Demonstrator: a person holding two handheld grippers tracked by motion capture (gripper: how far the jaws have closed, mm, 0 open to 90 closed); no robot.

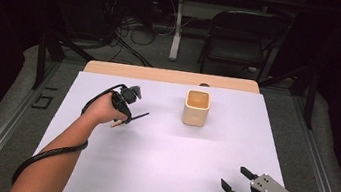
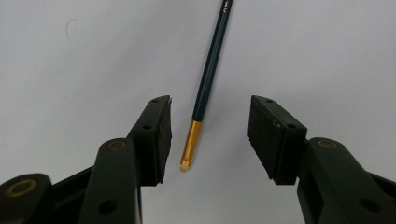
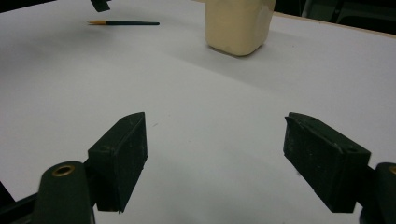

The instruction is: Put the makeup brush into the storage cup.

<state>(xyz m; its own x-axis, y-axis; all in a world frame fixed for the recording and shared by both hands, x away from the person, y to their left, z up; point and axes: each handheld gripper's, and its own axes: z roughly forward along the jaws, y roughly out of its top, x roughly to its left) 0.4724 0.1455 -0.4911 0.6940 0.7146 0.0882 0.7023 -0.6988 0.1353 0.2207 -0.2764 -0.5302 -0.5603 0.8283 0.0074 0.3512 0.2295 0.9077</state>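
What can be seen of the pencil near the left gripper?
The pencil is slim, with a dark blue-green shaft and a gold metal-looking cap with a rounded tip at one end; its other end runs out of the left gripper view. It lies flat on the white table sheet, left of the cream cup. Its gold end sits between the open jaws of the left gripper, nearer the left jaw, apparently touching neither. A trace of print marks the shaft, too small to read.
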